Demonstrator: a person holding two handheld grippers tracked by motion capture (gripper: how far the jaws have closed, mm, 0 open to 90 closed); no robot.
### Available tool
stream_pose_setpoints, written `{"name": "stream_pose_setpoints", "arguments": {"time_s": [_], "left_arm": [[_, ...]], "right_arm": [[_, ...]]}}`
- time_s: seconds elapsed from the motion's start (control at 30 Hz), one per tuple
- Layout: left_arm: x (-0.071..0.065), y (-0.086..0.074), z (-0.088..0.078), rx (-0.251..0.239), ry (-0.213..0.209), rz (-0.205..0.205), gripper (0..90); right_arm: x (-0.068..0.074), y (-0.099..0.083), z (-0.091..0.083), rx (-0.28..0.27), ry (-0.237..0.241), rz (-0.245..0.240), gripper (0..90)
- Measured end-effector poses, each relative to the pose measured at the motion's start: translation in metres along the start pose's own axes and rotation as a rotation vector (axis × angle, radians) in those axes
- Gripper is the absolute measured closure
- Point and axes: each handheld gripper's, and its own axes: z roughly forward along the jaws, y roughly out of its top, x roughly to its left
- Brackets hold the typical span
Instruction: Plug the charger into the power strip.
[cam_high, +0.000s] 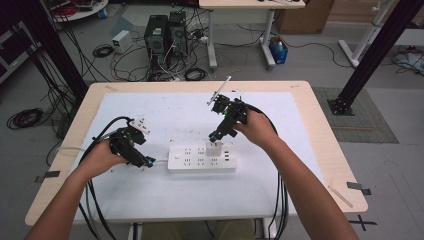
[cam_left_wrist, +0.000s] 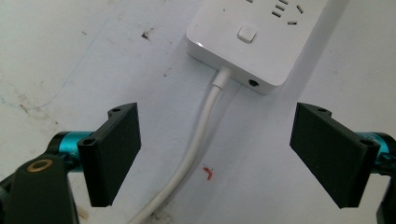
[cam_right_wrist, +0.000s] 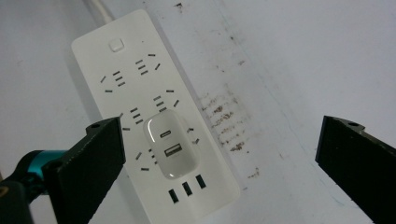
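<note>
A white power strip (cam_high: 192, 160) lies flat on the white mat, its cable running off to the left. A white USB charger (cam_high: 214, 148) is plugged upright into it near the right end. My right gripper (cam_high: 216, 134) hovers just above the charger. In the right gripper view, my right gripper (cam_right_wrist: 224, 140) stands open, and the charger (cam_right_wrist: 171, 147) and strip (cam_right_wrist: 135, 70) sit below, untouched. My left gripper (cam_high: 146, 162) is at the strip's left end. In the left gripper view, my left gripper (cam_left_wrist: 217, 116) is open, with the strip's cable (cam_left_wrist: 201, 135) lying on the mat between the jaws, apart from both.
A white mat (cam_high: 165, 110) covers the wooden table (cam_high: 320, 125); it has smudges (cam_right_wrist: 224, 116) and a small red mark (cam_left_wrist: 207, 172). Computer towers (cam_high: 165, 35), loose cables and another desk stand on the floor beyond the table. Black frame posts (cam_high: 372, 55) rise at both sides.
</note>
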Motion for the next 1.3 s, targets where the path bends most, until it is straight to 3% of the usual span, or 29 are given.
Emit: {"name": "stream_pose_setpoints", "arguments": {"time_s": [0.27, 0.5, 0.6, 1.03, 1.3], "left_arm": [[0.002, 0.008, -0.013, 0.007, 0.026, 0.016, 16.5], [0.006, 0.008, -0.014, 0.010, 0.052, -0.003, 16.5], [0.009, 0.006, -0.013, 0.012, 0.059, -0.021, 16.5], [0.011, 0.001, -0.015, -0.003, 0.059, -0.021, 16.5], [0.010, -0.005, -0.014, -0.009, 0.066, -0.039, 16.5]], "right_arm": [[-0.002, -0.020, -0.038, -0.064, -0.058, 0.059, 0.8], [0.000, -0.043, -0.061, -0.071, -0.119, 0.085, 0.9], [0.004, -0.062, -0.073, -0.057, -0.160, 0.124, 0.9], [0.010, -0.110, -0.084, -0.036, -0.210, 0.225, 0.9], [0.012, -0.136, -0.077, -0.031, -0.202, 0.263, 0.9]]}}
